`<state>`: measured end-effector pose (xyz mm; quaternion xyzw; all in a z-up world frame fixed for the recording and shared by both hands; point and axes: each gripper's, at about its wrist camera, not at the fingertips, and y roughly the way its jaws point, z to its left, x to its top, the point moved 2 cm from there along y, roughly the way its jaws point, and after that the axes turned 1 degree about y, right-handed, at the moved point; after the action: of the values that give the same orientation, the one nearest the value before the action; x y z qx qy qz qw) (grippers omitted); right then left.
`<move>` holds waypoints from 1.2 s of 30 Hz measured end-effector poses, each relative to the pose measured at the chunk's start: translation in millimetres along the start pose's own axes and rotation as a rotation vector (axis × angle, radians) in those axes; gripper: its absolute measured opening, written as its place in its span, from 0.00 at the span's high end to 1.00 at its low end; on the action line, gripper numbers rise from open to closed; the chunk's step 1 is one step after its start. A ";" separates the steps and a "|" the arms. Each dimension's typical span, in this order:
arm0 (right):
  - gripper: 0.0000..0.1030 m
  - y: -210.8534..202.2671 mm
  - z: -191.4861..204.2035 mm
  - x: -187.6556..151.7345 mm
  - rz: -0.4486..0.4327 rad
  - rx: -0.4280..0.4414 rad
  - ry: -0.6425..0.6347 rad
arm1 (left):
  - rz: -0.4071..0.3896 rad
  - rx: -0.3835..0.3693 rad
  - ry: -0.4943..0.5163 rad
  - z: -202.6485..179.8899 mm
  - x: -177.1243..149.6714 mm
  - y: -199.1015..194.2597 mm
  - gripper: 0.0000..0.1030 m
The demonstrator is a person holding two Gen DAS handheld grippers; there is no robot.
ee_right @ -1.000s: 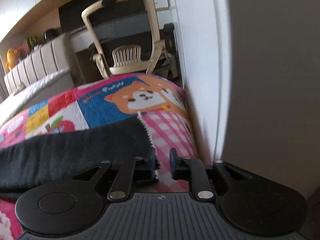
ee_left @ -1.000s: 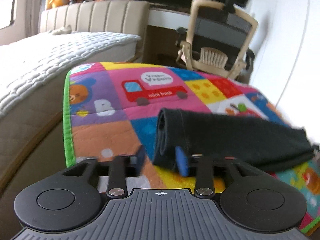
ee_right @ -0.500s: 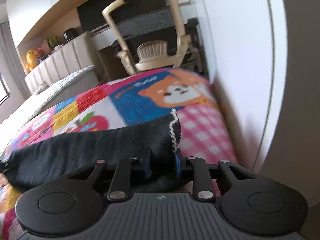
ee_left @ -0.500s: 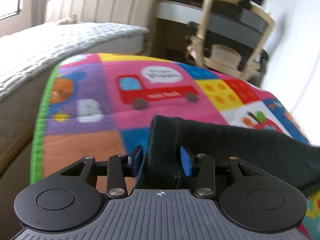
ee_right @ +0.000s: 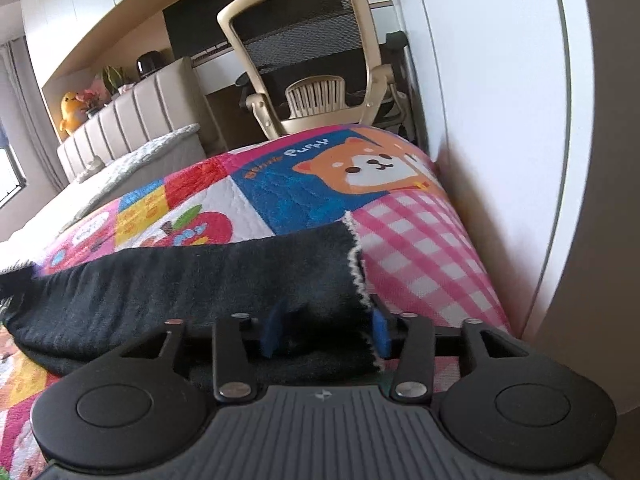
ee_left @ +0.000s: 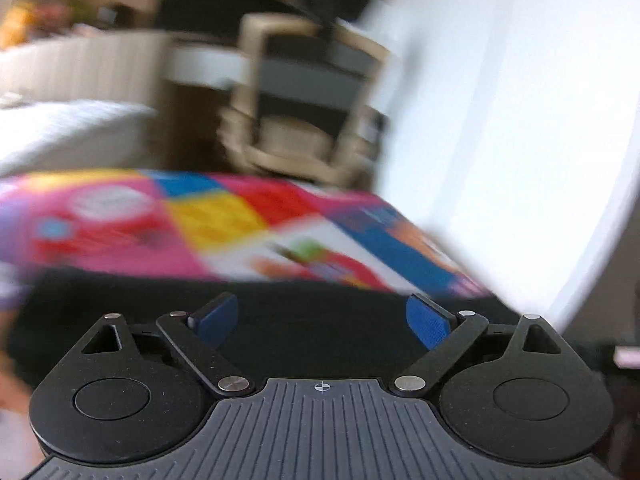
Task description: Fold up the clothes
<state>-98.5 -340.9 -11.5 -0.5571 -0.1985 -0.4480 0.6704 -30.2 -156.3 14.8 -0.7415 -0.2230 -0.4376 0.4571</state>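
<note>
A long black garment (ee_right: 180, 280) with a white-stitched end lies folded in a strip across the colourful play mat (ee_right: 420, 248). Its right end sits between the blue pads of my right gripper (ee_right: 326, 334), whose jaws are opening; the cloth lies slack there and the pads do not press it. The left wrist view is blurred by motion. In it my left gripper (ee_left: 323, 318) hangs just over the black garment (ee_left: 120, 300), its jaws opening wide with the pads clear of the cloth.
A white wall (ee_right: 500, 120) runs close along the mat's right edge. Beyond the mat's far end stands a beige office chair (ee_right: 312, 60) at a desk. A bed with a padded headboard (ee_right: 132, 128) lies to the left.
My left gripper swept to the right along the garment and spread its jaws wide, letting go of the left end. My right gripper closed on the right end, then loosened again.
</note>
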 end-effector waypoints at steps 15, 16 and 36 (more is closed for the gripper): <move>0.01 -15.6 -16.1 -8.3 -0.047 0.061 0.175 | 0.149 0.063 0.177 -52.9 -32.3 55.6 0.00; 0.00 -18.6 -18.0 -10.6 -0.055 0.071 0.196 | 0.146 0.056 0.167 -51.4 -31.9 55.9 0.00; 0.00 -19.9 -22.7 -13.1 -0.068 0.111 0.241 | 0.138 0.042 0.147 -49.7 -30.6 56.7 0.00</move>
<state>-127.0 -356.4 -17.0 -0.4543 -0.1598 -0.5224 0.7037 -26.8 -225.0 -28.7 -0.7112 -0.1464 -0.4536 0.5168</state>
